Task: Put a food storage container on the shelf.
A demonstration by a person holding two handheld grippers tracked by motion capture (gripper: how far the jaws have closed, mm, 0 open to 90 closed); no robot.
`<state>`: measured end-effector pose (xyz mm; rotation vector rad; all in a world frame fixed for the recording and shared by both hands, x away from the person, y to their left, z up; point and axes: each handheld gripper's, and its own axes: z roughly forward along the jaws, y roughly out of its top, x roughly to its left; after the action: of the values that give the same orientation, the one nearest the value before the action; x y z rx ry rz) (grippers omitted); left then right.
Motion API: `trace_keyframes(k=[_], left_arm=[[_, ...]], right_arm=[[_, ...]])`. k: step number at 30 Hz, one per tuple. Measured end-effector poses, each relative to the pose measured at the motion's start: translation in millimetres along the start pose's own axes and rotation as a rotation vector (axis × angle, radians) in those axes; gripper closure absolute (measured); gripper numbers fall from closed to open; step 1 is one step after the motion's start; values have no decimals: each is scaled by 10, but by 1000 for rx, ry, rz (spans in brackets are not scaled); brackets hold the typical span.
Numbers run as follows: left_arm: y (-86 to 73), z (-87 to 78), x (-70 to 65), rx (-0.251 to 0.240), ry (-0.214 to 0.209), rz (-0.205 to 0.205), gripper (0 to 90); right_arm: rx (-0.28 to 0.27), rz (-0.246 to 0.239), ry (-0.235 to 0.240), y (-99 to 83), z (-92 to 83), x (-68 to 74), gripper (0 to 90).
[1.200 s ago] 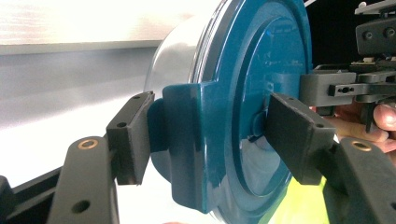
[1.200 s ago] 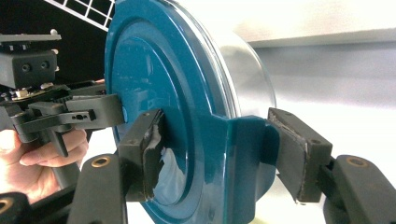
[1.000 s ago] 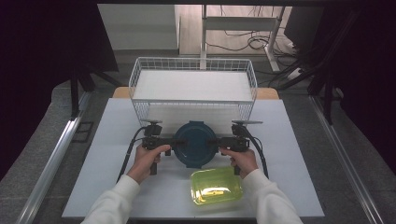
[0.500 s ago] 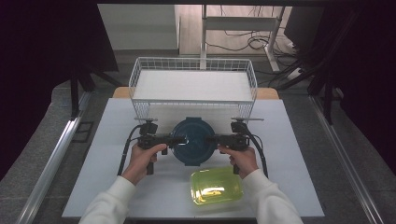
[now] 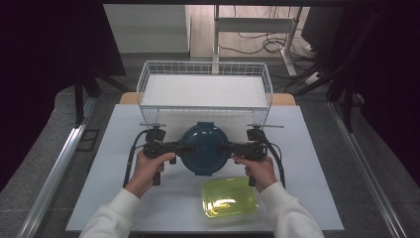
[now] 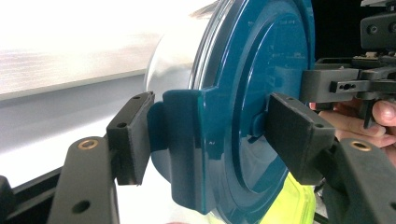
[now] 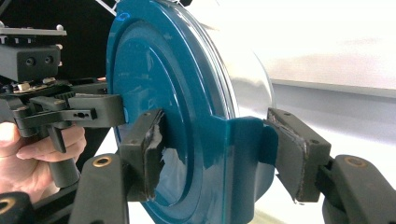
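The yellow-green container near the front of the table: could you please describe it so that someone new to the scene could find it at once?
Start at the white wire basket at the far end of the white table. Come towards the person, past the round dark-teal lidded container held between the two hand-held grippers. Just nearer, close to the table's front edge, lies the yellow-green container: translucent, with rounded corners, and the only brightly coloured thing there.

Glossy teal plastic lid (image 6: pixel 252 93); clear shiny bowl (image 7: pixel 247 70); white wire basket (image 5: pixel 204 74); translucent yellow-green plastic container (image 5: pixel 229 197); matt white table (image 5: pixel 109 163).
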<state>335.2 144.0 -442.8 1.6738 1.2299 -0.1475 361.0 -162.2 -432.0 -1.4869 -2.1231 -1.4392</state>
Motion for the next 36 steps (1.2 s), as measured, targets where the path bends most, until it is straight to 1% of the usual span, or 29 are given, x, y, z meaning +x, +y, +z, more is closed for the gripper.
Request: trace_keyframes(k=[1,4,8,14,20,27,36], left_arm=[[1,-9,-16,-1,-2,-1,350],[6,-48,-68,-2,-2,12,350],[12,-111,-143,-17,7,29,350],[44,-177,-218,-16,7,43,351],[101,-221,-302,-22,13,61,351],[174,-265,-378,-33,8,69,352],[314,-354,-477,-52,12,83,352]], right_arm=[[0,-3,-1,0,-16,13,388],[-4,-19,-3,-1,-61,57,388],[-22,-32,6,-6,-123,135,389],[-30,-50,9,17,-185,209,389],[-40,-53,15,46,-243,250,389],[-50,-64,11,114,-321,313,389],[-67,-78,15,245,-399,419,389]])
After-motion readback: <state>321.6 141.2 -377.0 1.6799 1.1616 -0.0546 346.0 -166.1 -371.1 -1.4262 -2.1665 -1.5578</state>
